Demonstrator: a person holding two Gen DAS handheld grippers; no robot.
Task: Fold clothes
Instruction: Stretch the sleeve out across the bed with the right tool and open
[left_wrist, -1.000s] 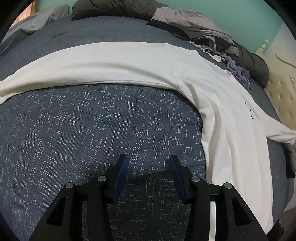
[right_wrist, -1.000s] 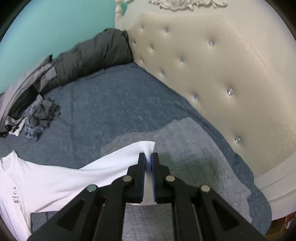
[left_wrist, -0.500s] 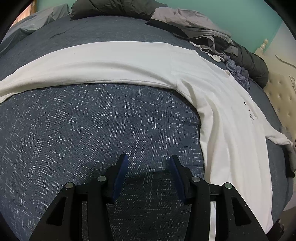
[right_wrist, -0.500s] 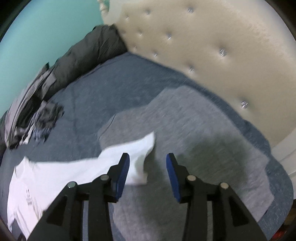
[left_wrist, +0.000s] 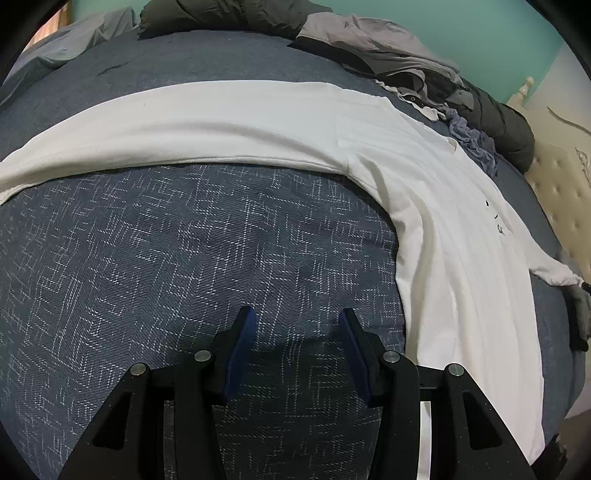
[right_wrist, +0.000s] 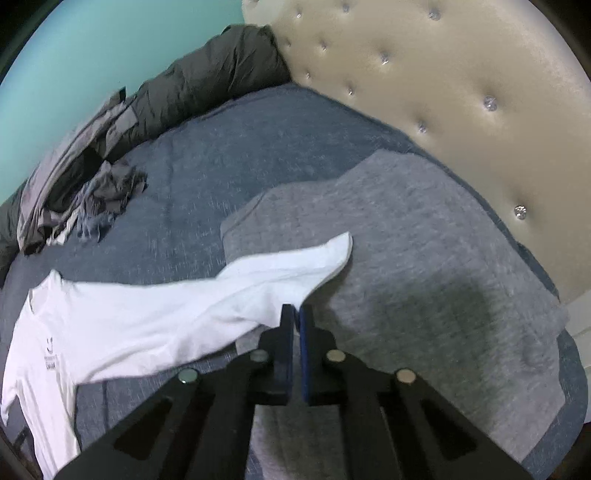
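Right gripper (right_wrist: 296, 314) was clenched at the sleeve edge of the white shirt (right_wrist: 147, 317); whether cloth was pinched could not be told. Left gripper (left_wrist: 295, 325) was held parted, empty, above the blue bedspread (left_wrist: 166, 240), where the shirt was spread flat.

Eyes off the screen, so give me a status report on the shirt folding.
Left gripper open over bedspread. Right gripper shut at sleeve edge, grip unclear. White shirt spread flat, unfolded. Sleeve lies across grey garment.
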